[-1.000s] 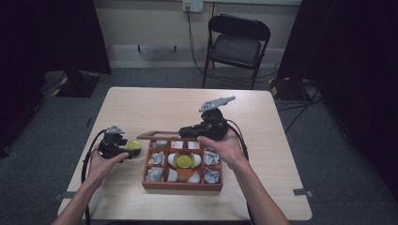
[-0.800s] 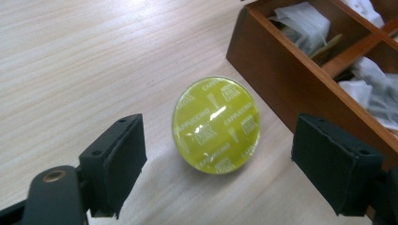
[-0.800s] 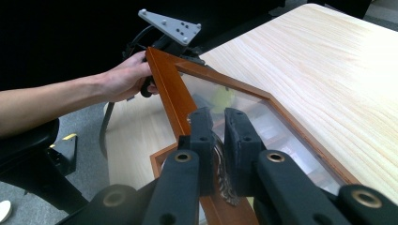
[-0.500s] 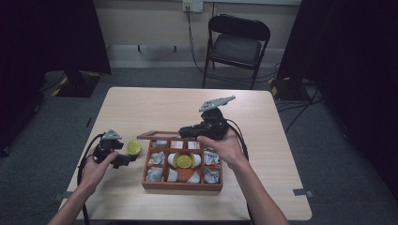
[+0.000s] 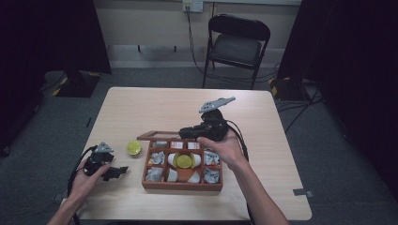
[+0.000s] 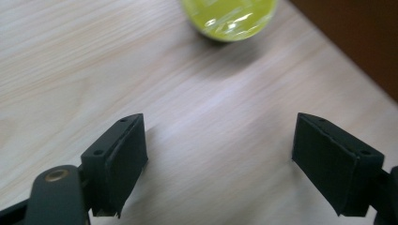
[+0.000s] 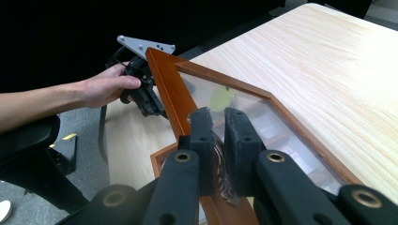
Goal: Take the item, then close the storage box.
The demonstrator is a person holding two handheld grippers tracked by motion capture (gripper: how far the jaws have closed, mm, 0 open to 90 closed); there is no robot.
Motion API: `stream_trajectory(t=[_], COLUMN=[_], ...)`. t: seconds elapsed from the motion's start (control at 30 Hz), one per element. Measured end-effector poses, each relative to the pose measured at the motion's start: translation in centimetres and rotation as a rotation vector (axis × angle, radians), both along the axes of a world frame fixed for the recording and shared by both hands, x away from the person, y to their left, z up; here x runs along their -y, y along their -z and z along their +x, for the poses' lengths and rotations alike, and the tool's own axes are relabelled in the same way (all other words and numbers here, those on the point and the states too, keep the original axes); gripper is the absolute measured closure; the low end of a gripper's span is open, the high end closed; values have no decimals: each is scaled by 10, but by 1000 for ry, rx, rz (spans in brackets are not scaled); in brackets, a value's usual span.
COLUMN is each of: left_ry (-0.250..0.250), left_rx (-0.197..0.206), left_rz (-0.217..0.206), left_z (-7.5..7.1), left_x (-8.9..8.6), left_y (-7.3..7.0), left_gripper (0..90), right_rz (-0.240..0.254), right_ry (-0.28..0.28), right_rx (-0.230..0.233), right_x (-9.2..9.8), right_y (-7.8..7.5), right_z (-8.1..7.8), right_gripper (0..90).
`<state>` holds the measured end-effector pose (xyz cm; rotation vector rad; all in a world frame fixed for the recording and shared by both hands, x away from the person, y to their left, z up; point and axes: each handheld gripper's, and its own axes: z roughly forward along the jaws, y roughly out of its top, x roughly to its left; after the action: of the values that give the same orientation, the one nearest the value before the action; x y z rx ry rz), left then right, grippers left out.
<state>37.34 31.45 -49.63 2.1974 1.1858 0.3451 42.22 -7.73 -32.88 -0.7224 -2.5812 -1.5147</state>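
Observation:
A wooden compartment box (image 5: 181, 186) sits mid-table, holding small packets and a yellow-green disc (image 5: 183, 161). Its glass-paned lid (image 5: 155, 135) is raised at the far side. My right gripper (image 5: 186, 132) is shut on the lid's frame (image 7: 169, 89), jaws clamped at its edge (image 7: 218, 119). A second yellow-green disc (image 5: 134, 147) lies on the table left of the box, at the top of the left gripper view (image 6: 230, 16). My left gripper (image 5: 120, 171) rests near the front left, open and empty (image 6: 220, 159), a short way back from that disc.
The light wood table (image 5: 164, 108) has bare room behind the box and to its right. A black folding chair (image 5: 237, 44) stands beyond the far edge. The box's brown wall (image 6: 361, 42) is at the upper right of the left gripper view.
My left gripper has drawn back toward the near-left corner, away from the yellow-green disc, which stays on the table. The right gripper keeps holding the lid up.

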Motion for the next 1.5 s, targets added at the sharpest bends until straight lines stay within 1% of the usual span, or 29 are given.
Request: stream_trajectory(t=[0.07, 0.13, 0.23, 0.47, 0.87, 0.97, 1.5], left_ry=[-14, -32, -46, -43, -43, -40, -40], left_rx=[46, 73, 131, 130, 130, 130, 128], left_rz=[-8, -16, -47, -48, -48, -49, -47], left_z=[-1, -3, -7, -7, -7, -6, -6], left_x=[-2, -4, -5, -5, -5, -5, -5], left_y=[4, 7, 13, 13, 13, 13, 13], left_gripper=[174, 167, 134, 122, 122, 117, 112], right_rz=[0, -2, -1, -17, -46, -46, -76], right_ry=[-1, -1, 0, 3, -8, -9, -39], right_rx=[0, 1, 0, 8, 5, 2, 3], right_x=[0, 0, 0, -1, -3, -3, -5], right_y=[0, 0, 0, 1, 3, 3, 10], right_z=[0, -1, -1, -4, -10, -10, -18], right_gripper=[822, 822, 822, 821, 820, 820, 819])
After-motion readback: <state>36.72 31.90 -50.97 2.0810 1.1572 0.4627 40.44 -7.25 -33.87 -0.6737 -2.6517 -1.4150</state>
